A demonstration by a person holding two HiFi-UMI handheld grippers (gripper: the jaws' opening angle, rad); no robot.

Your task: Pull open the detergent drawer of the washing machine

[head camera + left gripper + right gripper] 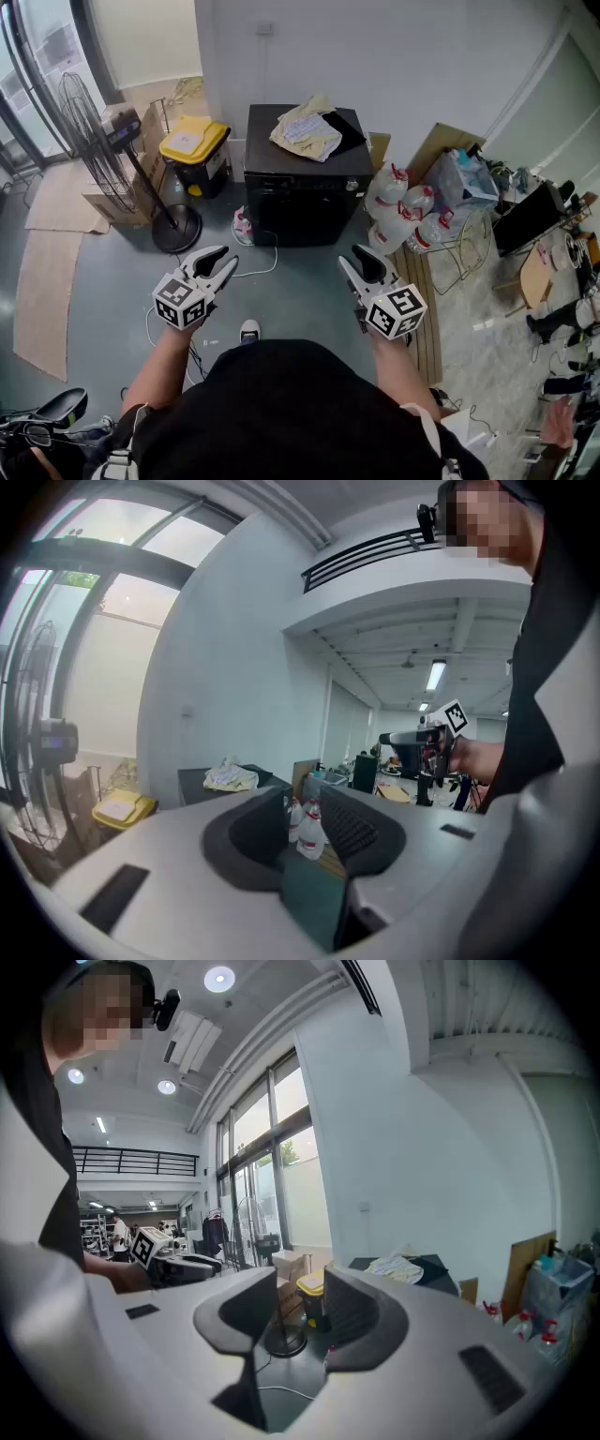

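The black washing machine (302,190) stands against the white wall, well ahead of both grippers, with a crumpled pale cloth (306,131) on its top. Its detergent drawer cannot be made out from here. My left gripper (222,260) and right gripper (354,258) hover side by side over the grey floor, both open with nothing between the jaws. In the left gripper view the machine (202,783) shows at left beyond the open jaws. In the right gripper view the machine (433,1268) and the cloth (397,1265) lie to the right of the jaws.
A yellow-lidded bin (194,141) and a standing fan (176,228) are left of the machine. Several water bottles (398,211), a cardboard sheet (442,142) and a cluttered rack (466,183) are on its right. A white cable (265,266) lies on the floor in front.
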